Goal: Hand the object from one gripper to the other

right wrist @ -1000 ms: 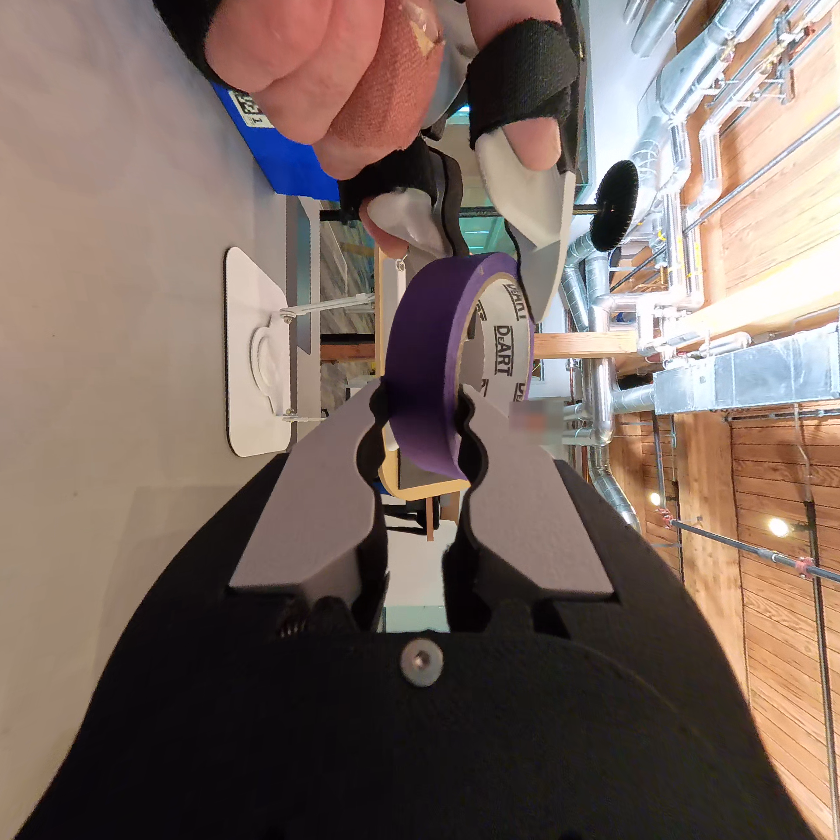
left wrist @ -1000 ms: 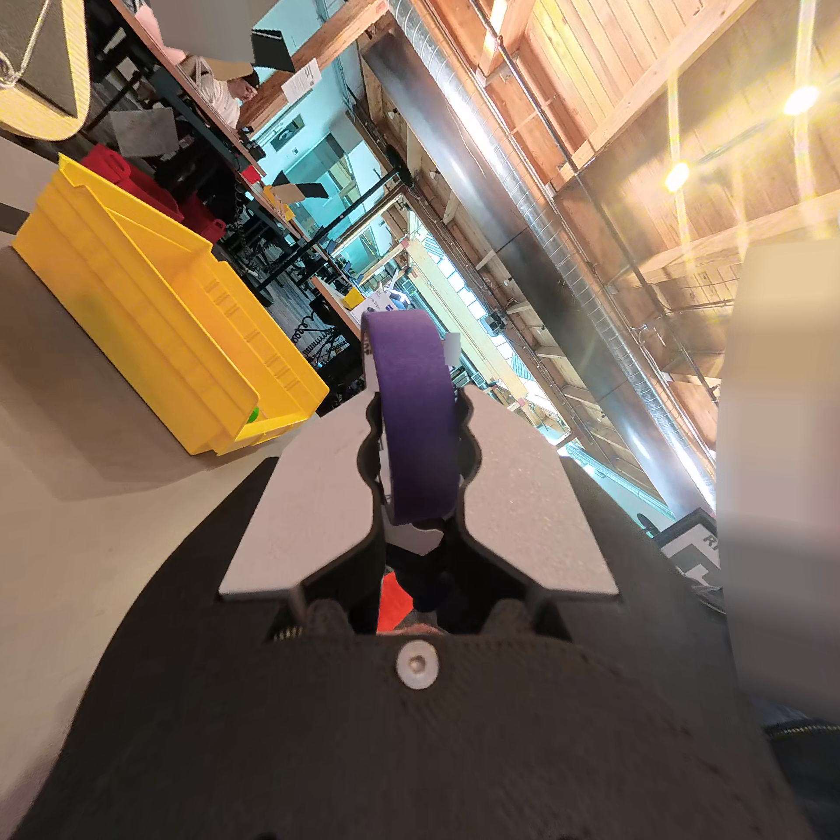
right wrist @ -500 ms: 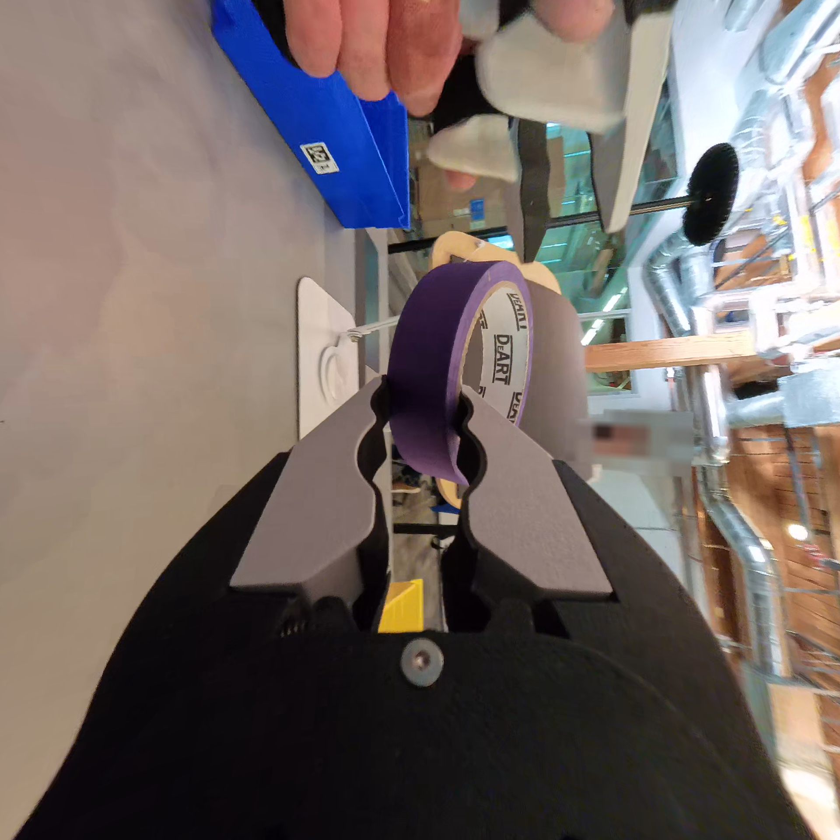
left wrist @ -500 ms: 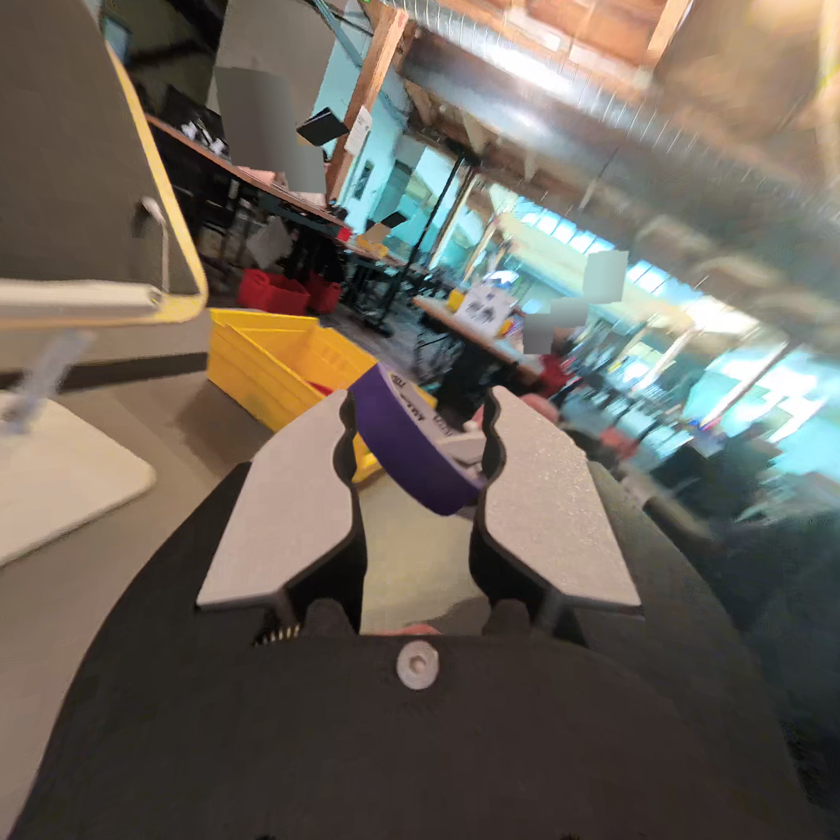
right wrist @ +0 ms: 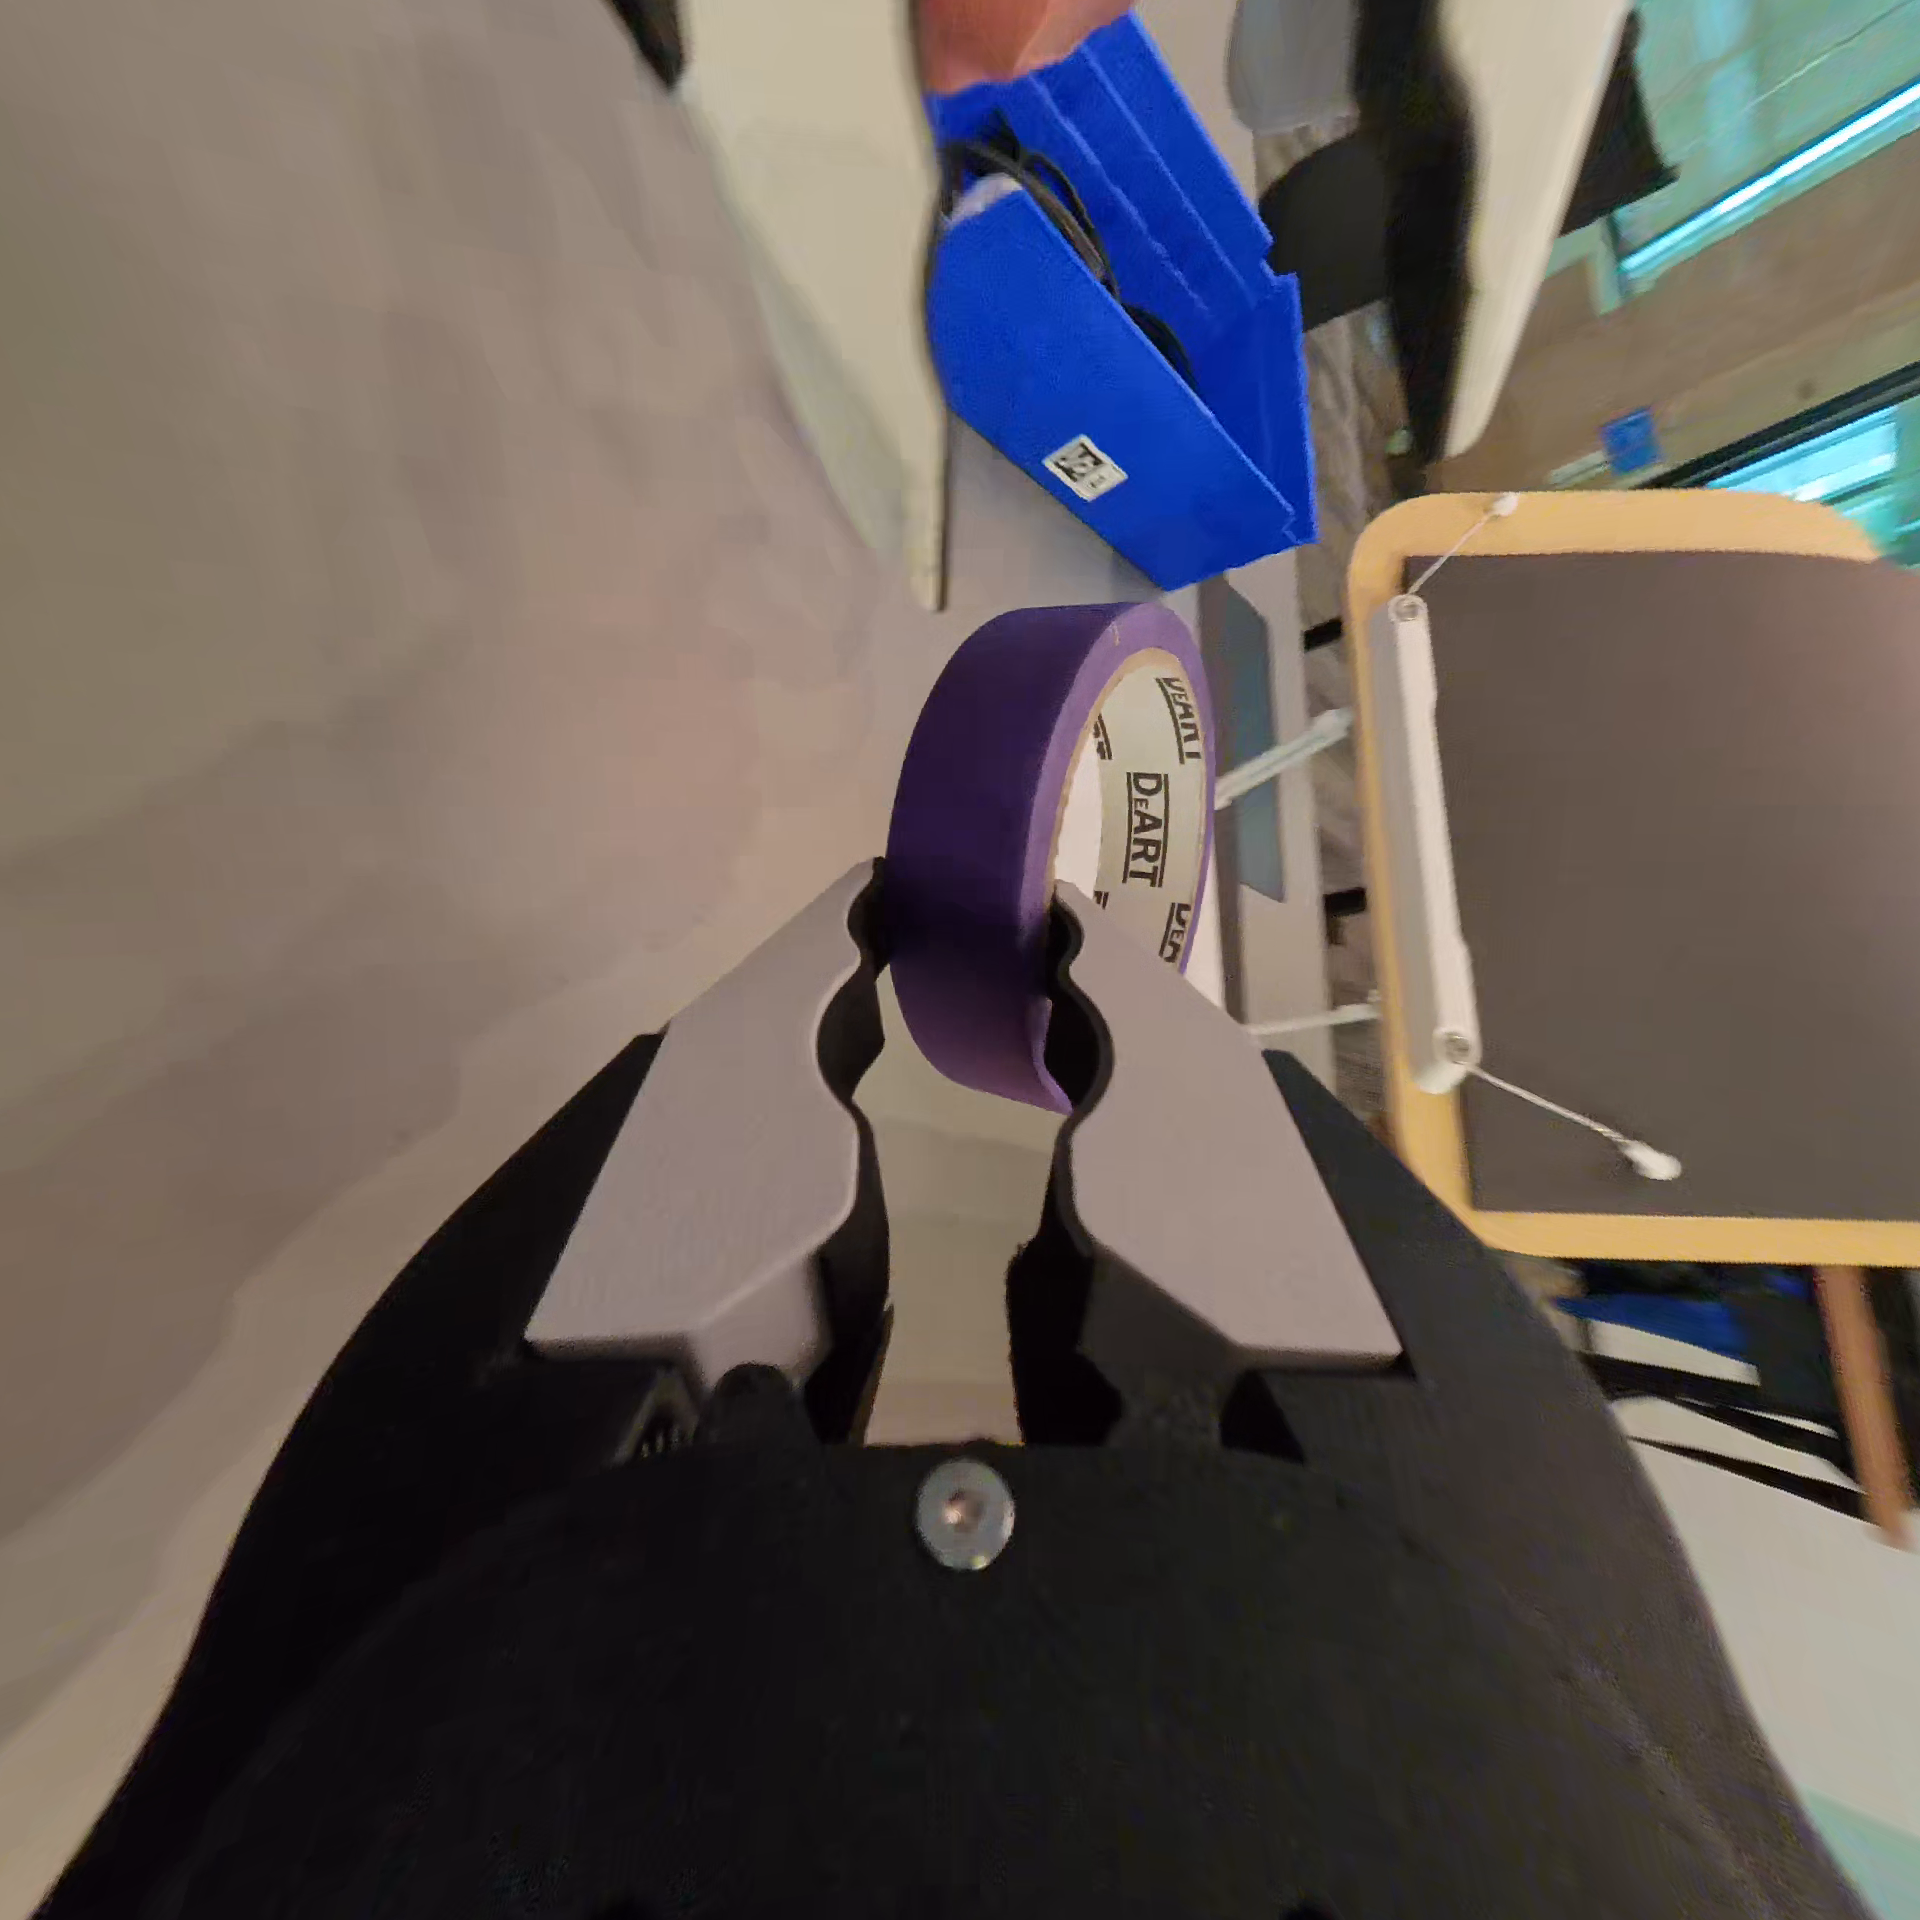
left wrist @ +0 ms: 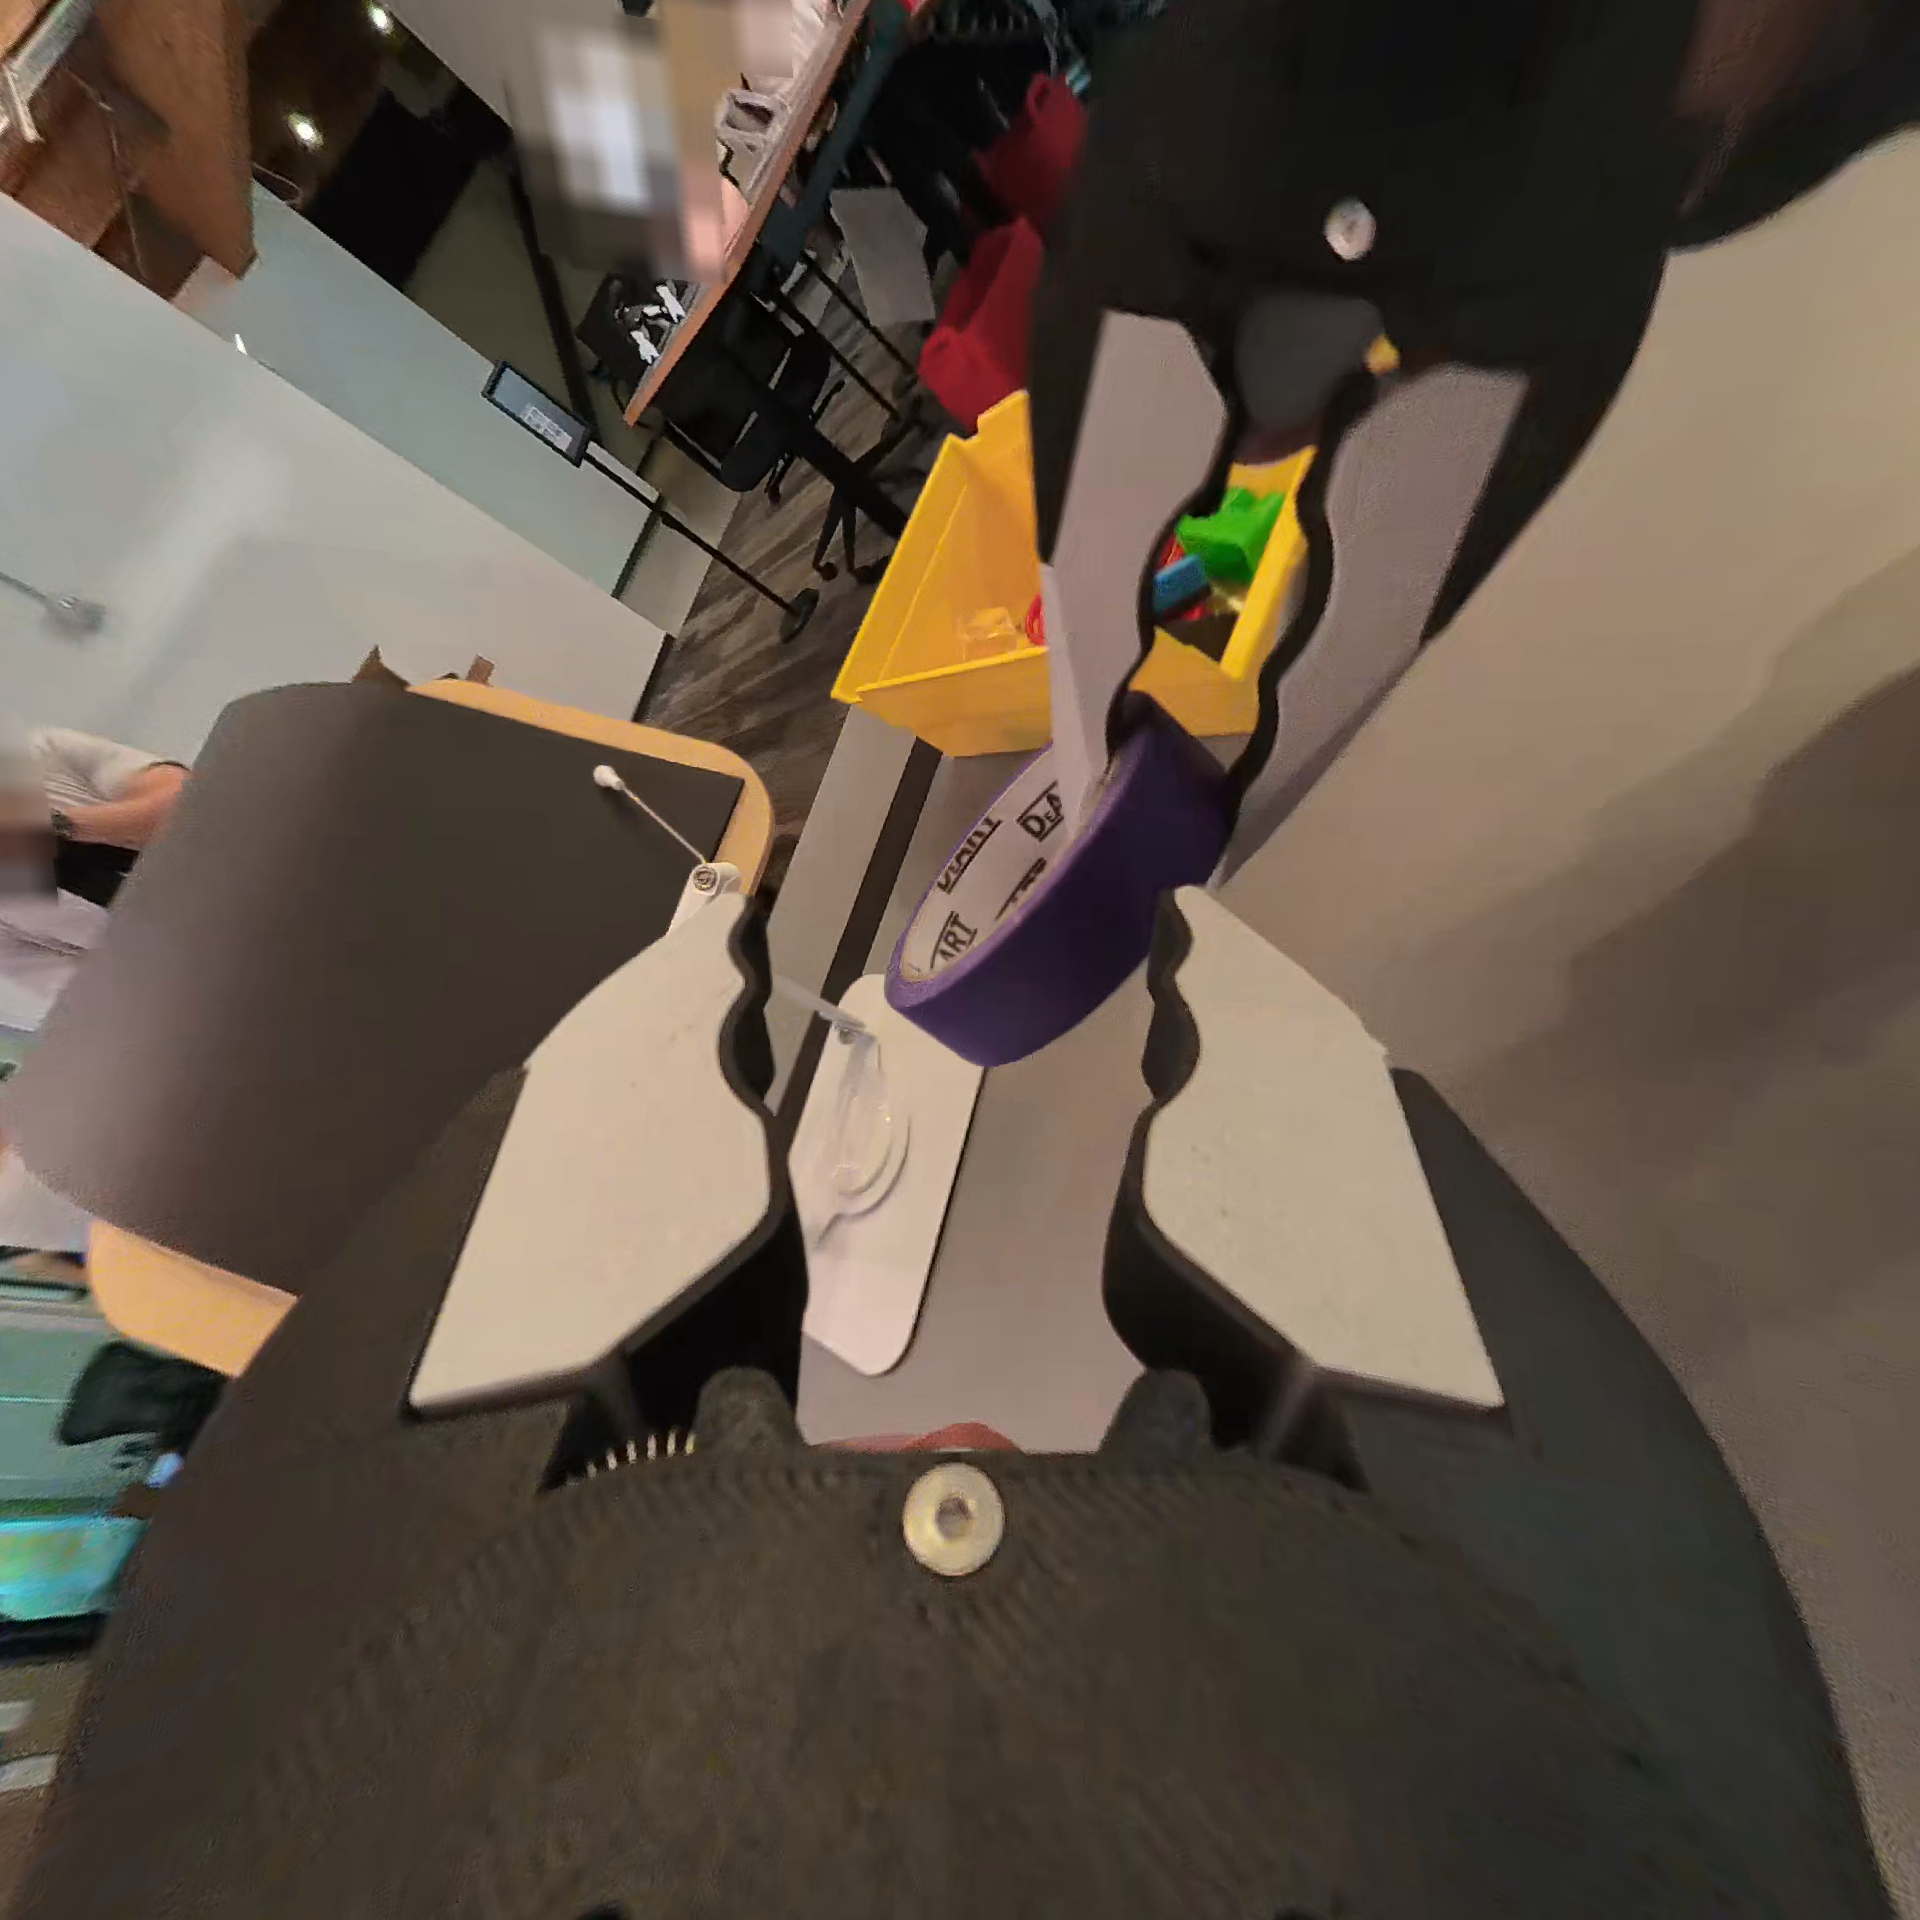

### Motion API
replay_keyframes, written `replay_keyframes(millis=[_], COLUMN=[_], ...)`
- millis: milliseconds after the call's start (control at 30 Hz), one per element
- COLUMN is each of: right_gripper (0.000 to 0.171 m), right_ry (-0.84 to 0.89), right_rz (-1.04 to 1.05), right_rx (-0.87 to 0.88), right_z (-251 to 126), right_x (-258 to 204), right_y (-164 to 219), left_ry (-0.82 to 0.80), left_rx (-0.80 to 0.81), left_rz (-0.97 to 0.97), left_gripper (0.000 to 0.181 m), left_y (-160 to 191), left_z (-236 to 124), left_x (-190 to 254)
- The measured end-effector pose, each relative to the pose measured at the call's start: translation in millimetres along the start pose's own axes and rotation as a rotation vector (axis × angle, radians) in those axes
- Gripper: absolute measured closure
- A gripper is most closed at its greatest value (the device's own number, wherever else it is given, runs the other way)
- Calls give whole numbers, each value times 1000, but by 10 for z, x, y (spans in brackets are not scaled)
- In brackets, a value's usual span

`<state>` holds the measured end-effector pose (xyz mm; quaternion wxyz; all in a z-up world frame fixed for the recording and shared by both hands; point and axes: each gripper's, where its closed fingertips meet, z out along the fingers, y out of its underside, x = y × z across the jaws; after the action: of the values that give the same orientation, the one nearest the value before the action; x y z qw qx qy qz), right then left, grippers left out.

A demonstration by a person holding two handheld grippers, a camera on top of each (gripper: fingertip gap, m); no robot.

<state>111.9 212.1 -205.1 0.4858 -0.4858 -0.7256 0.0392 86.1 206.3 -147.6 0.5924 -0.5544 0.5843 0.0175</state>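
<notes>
A purple tape roll [right wrist: 977, 831] with a white printed core is clamped edge-on in my right gripper [right wrist: 966, 894], which is shut on its lower rim. In the left wrist view the roll [left wrist: 1049, 935] hangs from the right gripper [left wrist: 1164, 779], which reaches in from the top. My left gripper [left wrist: 956, 925] is wide open, and the roll sits just ahead of its tips, untouched. In the right wrist view the left gripper's pale fingers [right wrist: 914, 312] show blurred just beyond the roll.
A yellow bin [left wrist: 935, 644] with coloured pieces stands behind the roll. A blue bin [right wrist: 1091, 395] is on the grey table [right wrist: 312, 623]. A black board with a wooden rim [right wrist: 1662, 883] stands on a white base plate [left wrist: 883, 1195].
My left gripper let go of the tape roll, opened wide and drew back from it. The roll stayed in my shut right gripper. Both views have swung round.
</notes>
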Motion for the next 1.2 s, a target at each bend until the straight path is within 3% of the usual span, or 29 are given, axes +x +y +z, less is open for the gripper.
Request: replay_keyframes(millis=[133, 267, 333, 500, 800, 1200], right_gripper=[148, 147, 147, 148, 148, 148], right_ry=[-144, -281, -306, -397, -487, -468], right_rz=[226, 500, 636, 930, 1200, 1490], right_rx=[103, 243, 311, 481, 674, 889], right_z=[-68, -137, -167, -263, -249, -146], right_x=[-21, 4, 85, 229, 301, 341], right_y=[-54, -152, -178, -277, -455, -421], left_ry=[-46, -126, -157, -255, -386, -506], left_rx=[-41, -42, -6, 13, -87, -111], left_rz=[135, 153, 145, 229, 392, 464], left_gripper=[110, 107, 119, 122, 112, 139], left_y=[75, 117, 120, 180, 386, 448], left_z=[50, 69, 48, 41, 365, 409], left_x=[96, 92, 124, 310, 297, 147])
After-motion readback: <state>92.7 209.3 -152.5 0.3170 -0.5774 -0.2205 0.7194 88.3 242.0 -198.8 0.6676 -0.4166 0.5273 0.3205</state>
